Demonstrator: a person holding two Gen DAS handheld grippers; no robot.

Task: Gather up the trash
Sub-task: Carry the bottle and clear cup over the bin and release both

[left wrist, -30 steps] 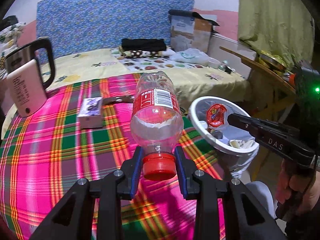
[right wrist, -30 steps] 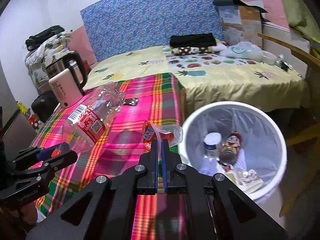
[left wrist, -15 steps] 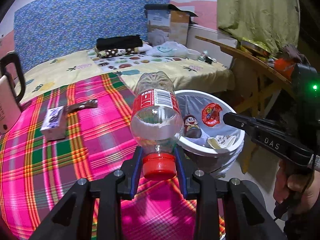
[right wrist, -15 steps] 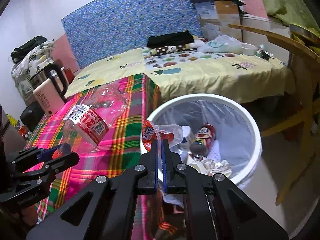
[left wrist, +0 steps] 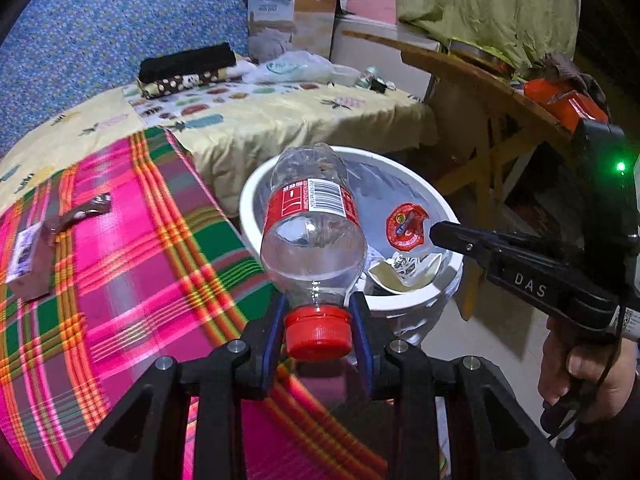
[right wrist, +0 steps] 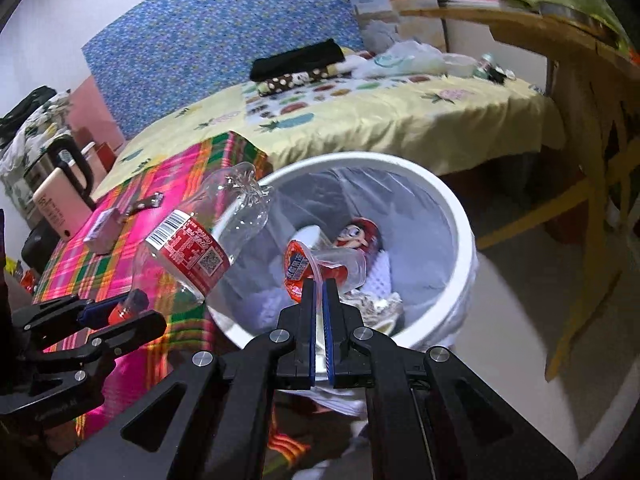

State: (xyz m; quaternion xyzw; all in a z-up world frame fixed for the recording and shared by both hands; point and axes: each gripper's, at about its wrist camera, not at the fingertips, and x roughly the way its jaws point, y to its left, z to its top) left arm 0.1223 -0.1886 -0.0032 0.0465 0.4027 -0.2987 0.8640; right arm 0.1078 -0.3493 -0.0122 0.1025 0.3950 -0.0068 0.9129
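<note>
My left gripper (left wrist: 318, 330) is shut on the red cap of an empty clear plastic bottle (left wrist: 312, 224) with a red label, its base jutting out over the rim of the white trash bin (left wrist: 256, 192). The right wrist view has the same bottle (right wrist: 200, 240) at the bin's left edge, with the left gripper (right wrist: 120, 312) below it. My right gripper (right wrist: 320, 292) is shut on the peeled lid of a clear plastic cup (right wrist: 328, 266) with a red seal, held above the bin (right wrist: 460, 216). From the left wrist, that cup (left wrist: 406, 226) hangs at the right gripper's tip (left wrist: 436, 234).
The bin, lined with a clear bag, holds a small figurine (right wrist: 358, 234) and crumpled wrappers (left wrist: 404, 270). On the pink plaid tablecloth (left wrist: 120, 260) lie a small box (left wrist: 28, 258) and a dark wrapper (left wrist: 86, 210). A kettle (right wrist: 60, 192) stands far left. A bed (left wrist: 280, 116) and a wooden table (left wrist: 480, 84) lie behind.
Both grippers have swung right and slightly down with their loads. The bottle went from over the tablecloth to over the bin's rim, and the cup from the table's edge to above the bin.
</note>
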